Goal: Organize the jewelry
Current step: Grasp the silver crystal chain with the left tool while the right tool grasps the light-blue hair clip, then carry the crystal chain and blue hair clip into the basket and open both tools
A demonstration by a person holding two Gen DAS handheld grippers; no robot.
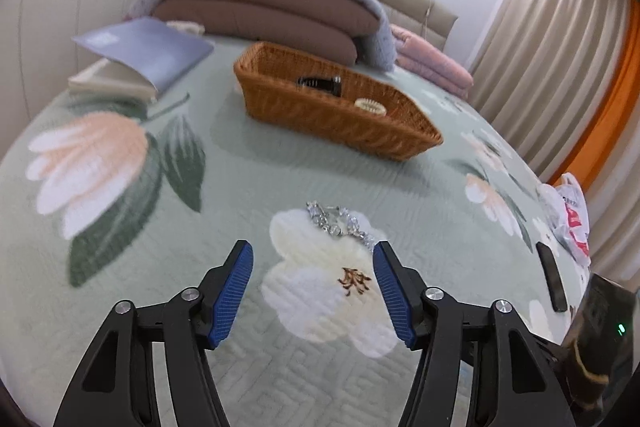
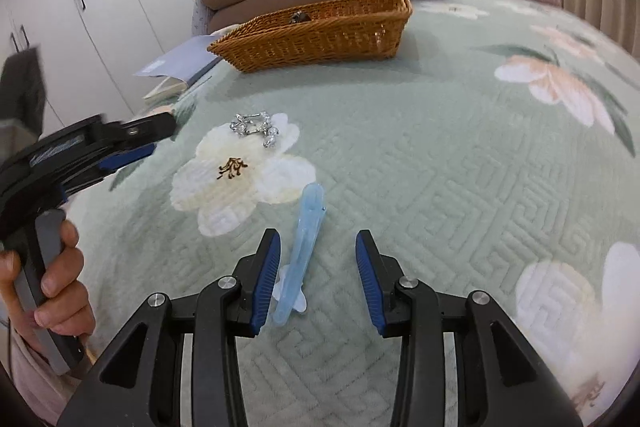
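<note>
A silver crystal bracelet (image 1: pixel 340 221) lies on a white flower of the green bedspread; it also shows in the right wrist view (image 2: pixel 256 128). My left gripper (image 1: pixel 314 267) is open and empty, just short of the bracelet; it shows from the side in the right wrist view (image 2: pixel 136 143). A pale blue hair clip (image 2: pixel 300 251) lies on the bedspread between the fingers of my right gripper (image 2: pixel 318 255), which is open and not closed on it. A wicker basket (image 1: pixel 336 115) (image 2: pixel 320 35) stands farther back, holding a black item (image 1: pixel 320 85) and a cream hair accessory (image 1: pixel 370 105).
A blue folder on books (image 1: pixel 144 57) lies at the back left. Folded brown and grey bedding (image 1: pixel 272 11) and pink quilt (image 1: pixel 432 65) sit behind the basket. A black phone (image 1: pixel 552 277) and a plastic bag (image 1: pixel 572 219) lie at the bed's right edge.
</note>
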